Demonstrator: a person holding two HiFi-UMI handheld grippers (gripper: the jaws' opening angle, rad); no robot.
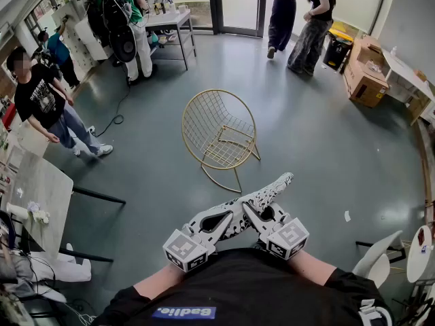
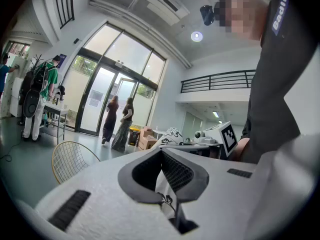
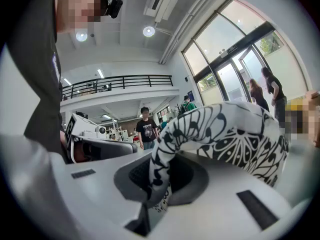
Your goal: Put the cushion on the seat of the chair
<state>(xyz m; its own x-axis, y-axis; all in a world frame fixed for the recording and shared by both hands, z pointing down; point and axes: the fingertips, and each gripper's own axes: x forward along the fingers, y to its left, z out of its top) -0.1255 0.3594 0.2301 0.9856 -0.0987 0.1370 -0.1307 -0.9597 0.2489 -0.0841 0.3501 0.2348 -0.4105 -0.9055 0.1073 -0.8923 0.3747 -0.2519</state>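
1. Grey floor [image 1: 319,148] of a tall hall with glass doors [image 1: 238,2] at the far end fills the head view.
2. Close to the person's chest, the left hand-held gripper [image 2: 164,184] has its jaws pressed together on a thin fold of white, black-printed fabric, an edge of the cushion [image 1: 272,189].
3. The right hand-held gripper [image 3: 157,184] is likewise pinched shut on the cushion's fabric. From its jaws the patterned cloth rises and curves away in a thick bulge to the right in its own view.
4. Both point roughly level and cross toward each other, so the cushion hangs between them in the air, one corner jutting forward and to the right.
5. Ahead of the cushion, with bare floor between them, stands the chair [image 1: 219,136], a gold wire bucket on a wire base. From this steep angle I cannot tell for sure which way its seat faces.
6. Beyond the chair, a black cable [image 1: 117,117] trails over the floor on the left.
7. One person in a black shirt [image 1: 41,100] walks at the left, and two more [image 1: 299,19] stand near the doors.
8. A bench [image 1: 173,20] carrying small items stands at the far left, and cardboard boxes [image 1: 367,77] sit against the right wall.
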